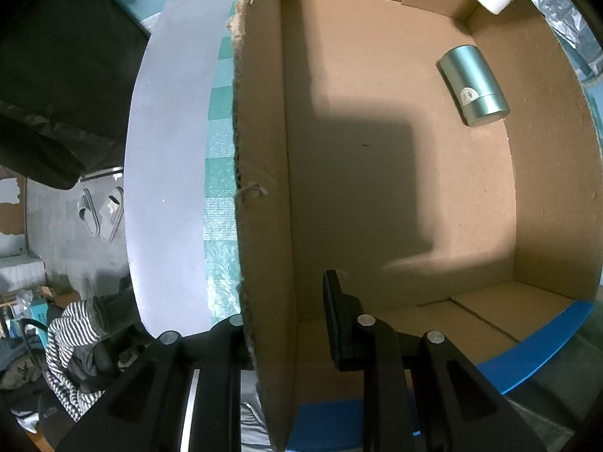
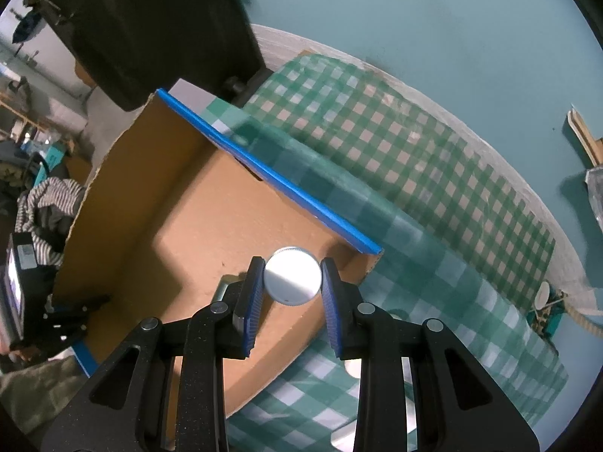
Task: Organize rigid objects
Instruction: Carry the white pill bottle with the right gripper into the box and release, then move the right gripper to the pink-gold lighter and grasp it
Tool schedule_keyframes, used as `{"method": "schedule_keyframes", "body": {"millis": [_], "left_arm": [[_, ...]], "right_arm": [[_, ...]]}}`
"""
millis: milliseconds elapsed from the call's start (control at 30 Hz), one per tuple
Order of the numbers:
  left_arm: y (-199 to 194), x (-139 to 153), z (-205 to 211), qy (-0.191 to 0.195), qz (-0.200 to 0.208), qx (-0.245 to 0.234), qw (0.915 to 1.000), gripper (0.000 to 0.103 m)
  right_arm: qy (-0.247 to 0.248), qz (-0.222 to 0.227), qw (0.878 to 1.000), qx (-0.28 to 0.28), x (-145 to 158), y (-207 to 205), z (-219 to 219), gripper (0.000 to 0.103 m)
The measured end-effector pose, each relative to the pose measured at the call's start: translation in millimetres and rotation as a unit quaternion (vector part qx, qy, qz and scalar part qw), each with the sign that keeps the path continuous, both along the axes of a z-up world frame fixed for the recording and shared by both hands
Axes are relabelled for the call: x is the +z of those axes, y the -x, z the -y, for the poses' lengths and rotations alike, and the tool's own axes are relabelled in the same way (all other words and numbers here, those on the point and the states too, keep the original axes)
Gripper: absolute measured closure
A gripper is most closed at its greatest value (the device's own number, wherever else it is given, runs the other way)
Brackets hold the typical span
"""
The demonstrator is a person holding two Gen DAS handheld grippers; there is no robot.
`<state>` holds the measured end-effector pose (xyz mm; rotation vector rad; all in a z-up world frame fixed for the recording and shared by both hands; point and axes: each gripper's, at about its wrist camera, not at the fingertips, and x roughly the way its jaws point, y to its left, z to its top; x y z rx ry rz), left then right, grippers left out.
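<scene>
The right gripper [image 2: 292, 282] is pinching a white bottle [image 2: 292, 280] above the cardboard box [image 2: 124, 173], lower centre, while the left gripper [image 1: 286, 324] is clamping the box's wall.

Teal wall [image 2: 433, 19] — checked tablecloth [image 2: 414, 158]

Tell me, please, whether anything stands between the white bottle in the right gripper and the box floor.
Nothing visible does: the white bottle hangs over the open cardboard box, and the teal canister lies on the floor below it, near the wall.
</scene>
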<state>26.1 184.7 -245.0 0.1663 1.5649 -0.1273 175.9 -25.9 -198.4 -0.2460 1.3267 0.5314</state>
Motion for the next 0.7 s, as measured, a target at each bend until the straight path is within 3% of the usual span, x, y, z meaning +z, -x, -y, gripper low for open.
{"method": "schedule_keyframes", "body": {"millis": [267,367,700], "left_arm": [[1,-1,0,-0.005,0.000,-0.007,1.0000,0.081],[0,-1,2,-0.006,0.001,-0.011,0.9999,0.081],[-1,2,7,-0.007,0.005,-0.012,0.9999,0.081]], "right_arm": [[-0.010,0.008,1.000,-0.006,5,0,3,0.073],[-0.010,0.013,1.000,-0.012,10,-2,5,0.066],[-0.017,0.021,0.999,-0.041,28,2,26,0.056]]}}
